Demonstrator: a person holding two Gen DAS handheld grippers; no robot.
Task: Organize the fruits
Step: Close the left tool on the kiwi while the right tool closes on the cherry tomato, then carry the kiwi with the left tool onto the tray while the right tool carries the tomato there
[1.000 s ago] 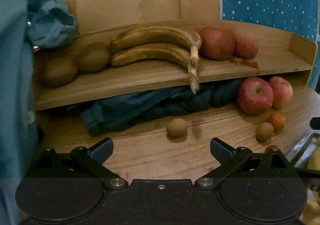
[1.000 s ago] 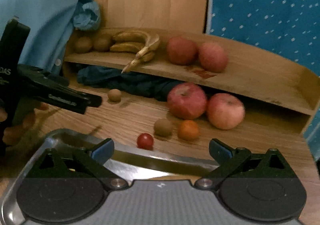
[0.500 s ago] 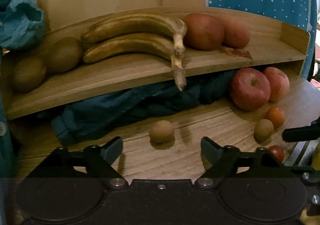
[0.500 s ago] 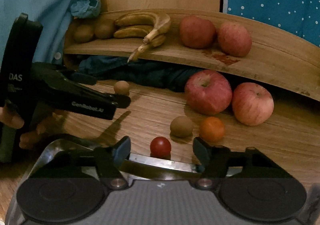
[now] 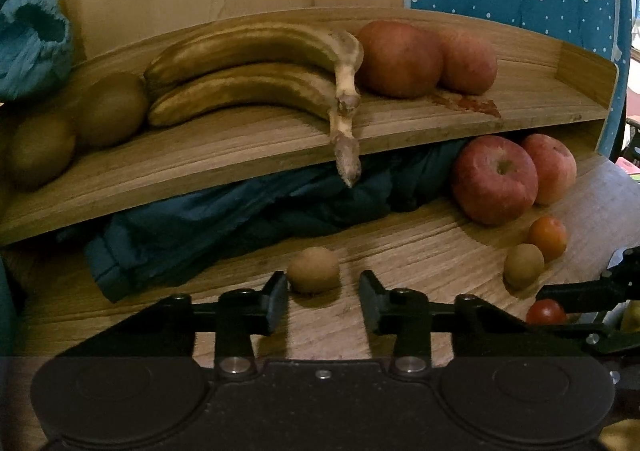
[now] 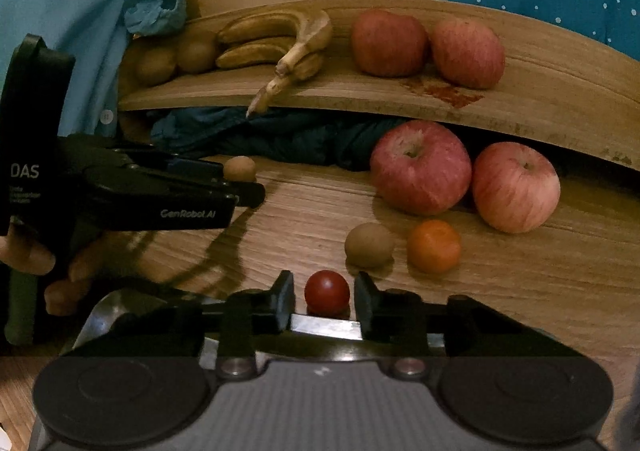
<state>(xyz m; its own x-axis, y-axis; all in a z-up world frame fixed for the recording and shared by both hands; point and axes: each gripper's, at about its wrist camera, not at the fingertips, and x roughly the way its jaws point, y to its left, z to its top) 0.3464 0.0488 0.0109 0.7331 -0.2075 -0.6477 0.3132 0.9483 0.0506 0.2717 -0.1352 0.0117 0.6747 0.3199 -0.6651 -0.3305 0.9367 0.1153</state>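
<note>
Both claws have just been closing: left claw (image 5: 323, 301) narrow around the longan (image 5: 313, 269), right claw (image 6: 324, 305) around the tomato (image 6: 327, 292), so squeeze gently, they'd roll.

Grained wooden shelf (image 5: 400, 131), glossy red tomato (image 6: 327, 292), shiny metal tray (image 6: 328, 327), crumpled dark cloth (image 5: 224, 227).

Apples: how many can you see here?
4. Two apples sit side by side on the wooden shelf, one left of the other. Two more rest on the table below, one left of the other. Others may be hidden.
</note>
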